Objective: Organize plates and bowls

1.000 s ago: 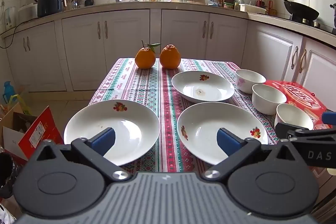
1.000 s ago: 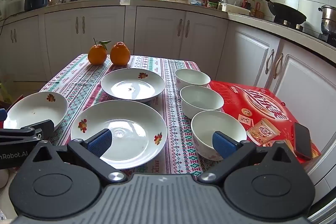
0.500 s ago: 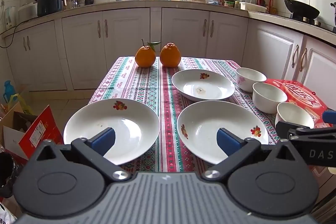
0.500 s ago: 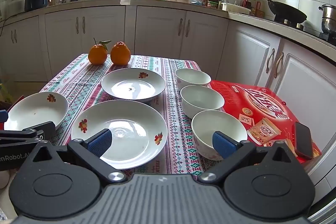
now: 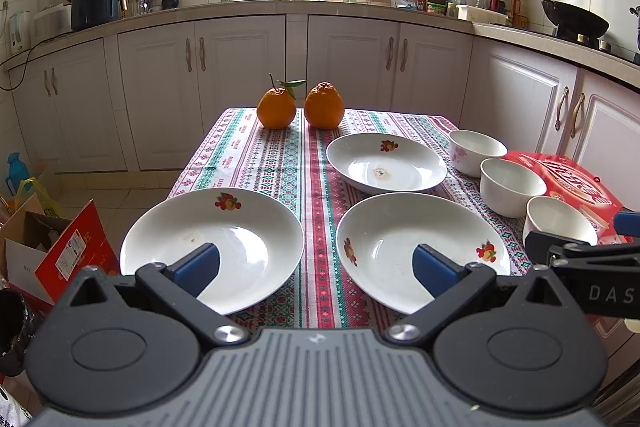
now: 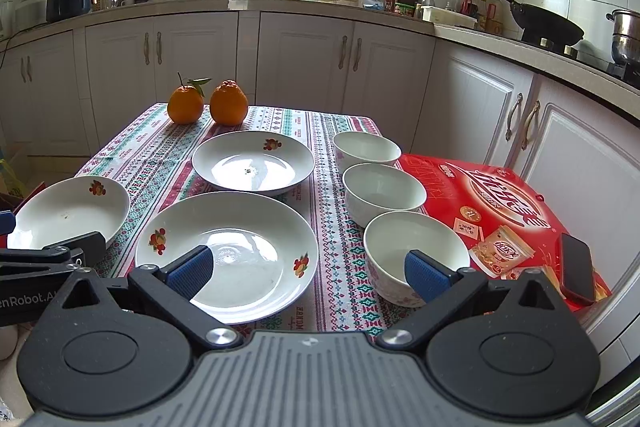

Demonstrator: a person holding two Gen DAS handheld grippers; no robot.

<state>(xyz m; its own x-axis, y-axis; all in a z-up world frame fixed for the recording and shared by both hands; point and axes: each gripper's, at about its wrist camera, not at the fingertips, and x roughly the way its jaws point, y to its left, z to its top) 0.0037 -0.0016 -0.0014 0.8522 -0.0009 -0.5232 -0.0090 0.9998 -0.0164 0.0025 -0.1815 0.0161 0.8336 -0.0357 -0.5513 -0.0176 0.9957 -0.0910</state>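
My left gripper (image 5: pixel 316 269) hangs spread wide over the near table edge, holding nothing, one blue pad above the left plate (image 5: pixel 212 247) and the other above the near plate (image 5: pixel 416 251); my right gripper (image 6: pixel 308 269) is likewise spread and empty, its pads over the near plate (image 6: pixel 228 251) and the near bowl (image 6: pixel 412 255). Largest in view, the table (image 5: pixel 256 155) carries a patterned striped cloth. At its right side lies a red box (image 6: pixel 492 195), with a dark phone (image 6: pixel 576 271) on its near corner. Three white plates with fruit motifs sit apart on the cloth: left and near plates side by side at the front, the far plate (image 5: pixel 386 167) behind the near one. Three white bowls stand in a row along the box's left edge: near bowl, middle bowl (image 6: pixel 384 191), far bowl (image 6: pixel 366 149), close together; whether they touch I cannot tell. Two oranges (image 5: pixel 300 107) stand side by side at the far end of the cloth.
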